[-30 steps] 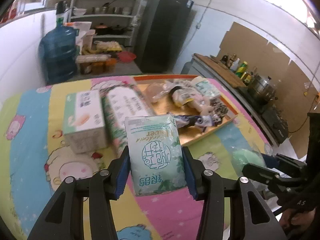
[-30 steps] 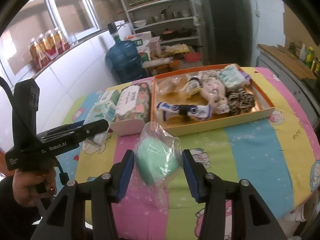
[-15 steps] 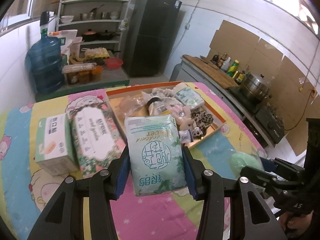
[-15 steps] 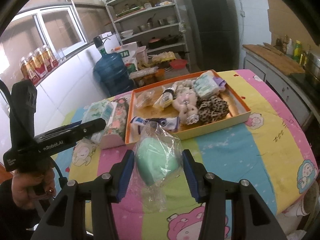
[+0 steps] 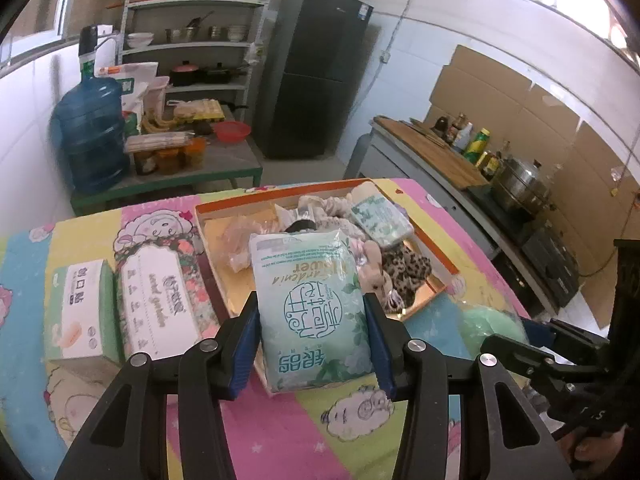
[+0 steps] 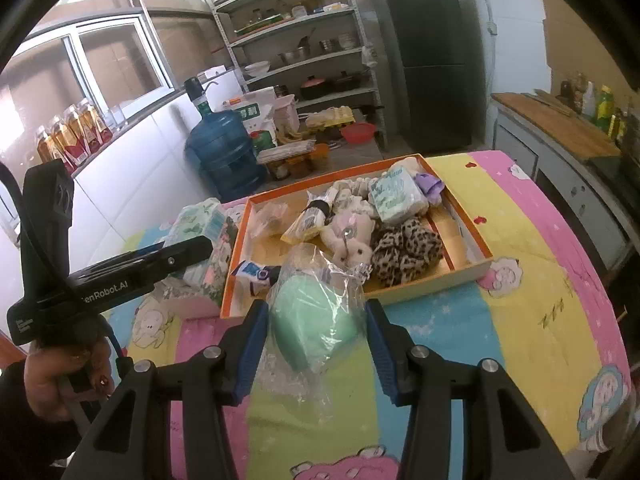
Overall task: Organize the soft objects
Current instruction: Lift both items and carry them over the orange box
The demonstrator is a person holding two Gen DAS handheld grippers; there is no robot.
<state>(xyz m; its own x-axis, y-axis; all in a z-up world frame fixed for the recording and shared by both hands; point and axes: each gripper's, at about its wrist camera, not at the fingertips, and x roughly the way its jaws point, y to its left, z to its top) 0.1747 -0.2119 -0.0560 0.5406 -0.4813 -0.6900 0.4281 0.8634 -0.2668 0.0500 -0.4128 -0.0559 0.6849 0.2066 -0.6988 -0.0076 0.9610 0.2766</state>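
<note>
My left gripper (image 5: 312,340) is shut on a pale green tissue pack (image 5: 310,308) and holds it above the table, in front of the orange tray (image 5: 438,292). My right gripper (image 6: 316,340) is shut on a green sponge in a clear plastic bag (image 6: 312,316), held above the table near the tray's front edge (image 6: 420,292). The tray holds a plush toy (image 6: 348,236), a leopard-print cloth (image 6: 404,252), a small tissue pack (image 6: 396,196) and other soft items. The right gripper also shows at the right of the left wrist view (image 5: 516,348).
A floral tissue pack (image 5: 160,300) and a green-white tissue box (image 5: 78,316) lie left of the tray on the colourful cartoon tablecloth (image 6: 520,320). A blue water jug (image 6: 224,152), shelves, a fridge and a kitchen counter (image 5: 440,152) stand behind the table.
Both grippers have lifted and drawn back from the table with their objects still held; the tray and tissue packs now look lower and farther. The left gripper has swung toward the tray.
</note>
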